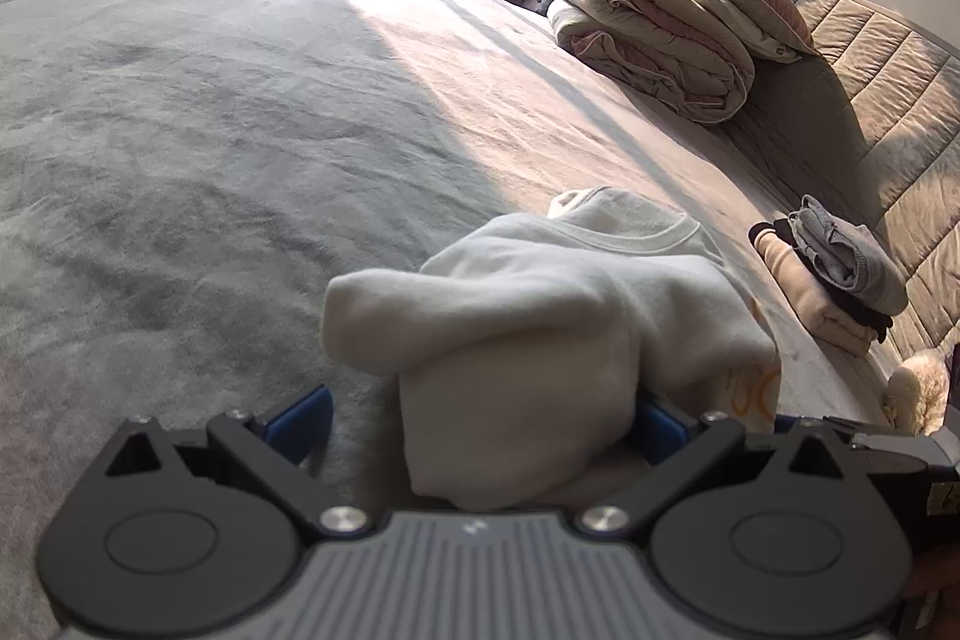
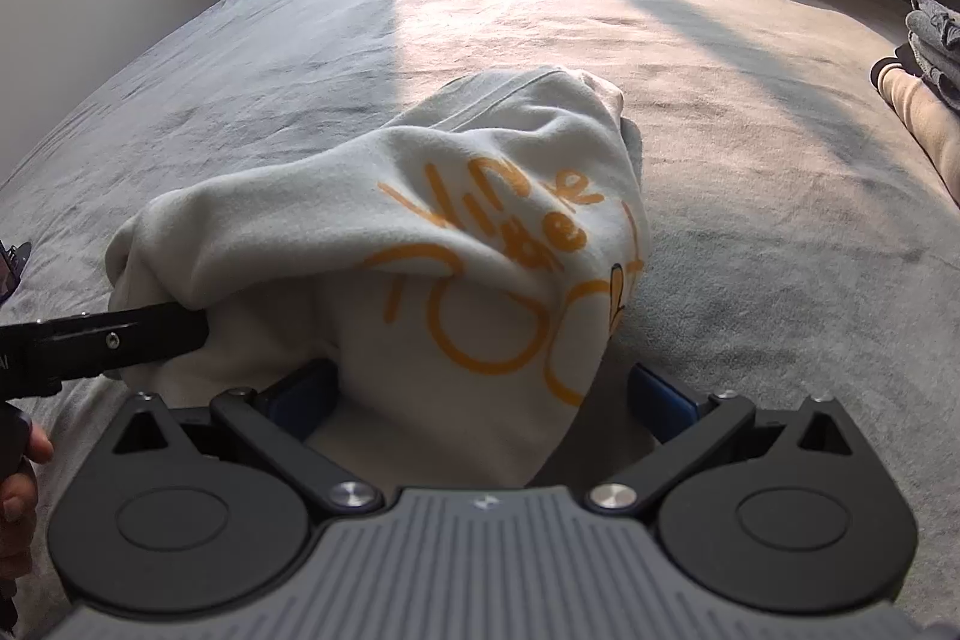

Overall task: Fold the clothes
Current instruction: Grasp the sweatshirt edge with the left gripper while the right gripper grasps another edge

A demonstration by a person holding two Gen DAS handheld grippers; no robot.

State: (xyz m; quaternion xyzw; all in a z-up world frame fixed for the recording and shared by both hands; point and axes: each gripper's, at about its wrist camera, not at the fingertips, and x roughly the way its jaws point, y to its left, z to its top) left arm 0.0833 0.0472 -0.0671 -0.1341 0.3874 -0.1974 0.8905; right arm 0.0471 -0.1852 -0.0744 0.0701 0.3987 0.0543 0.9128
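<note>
Bunching white sweatshirt (image 2: pixel 384 244) between both jaws

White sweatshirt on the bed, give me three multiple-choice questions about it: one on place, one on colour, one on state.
1. Where is the stack of folded clothes?
A. Near the bed's right edge
B. On the floor
C. Under the sweatshirt

2. What colour is the print on the white sweatshirt?
A. Blue
B. Orange
C. Green

3. How does the sweatshirt lie?
A. Spread flat
B. Hung up
C. Bunched, with cloth between both tongs

Answers: 1 A, it sits by the quilted edge. 2 B, orange lettering shows. 3 C, it bulges between the left tongs and right tongs.
</note>
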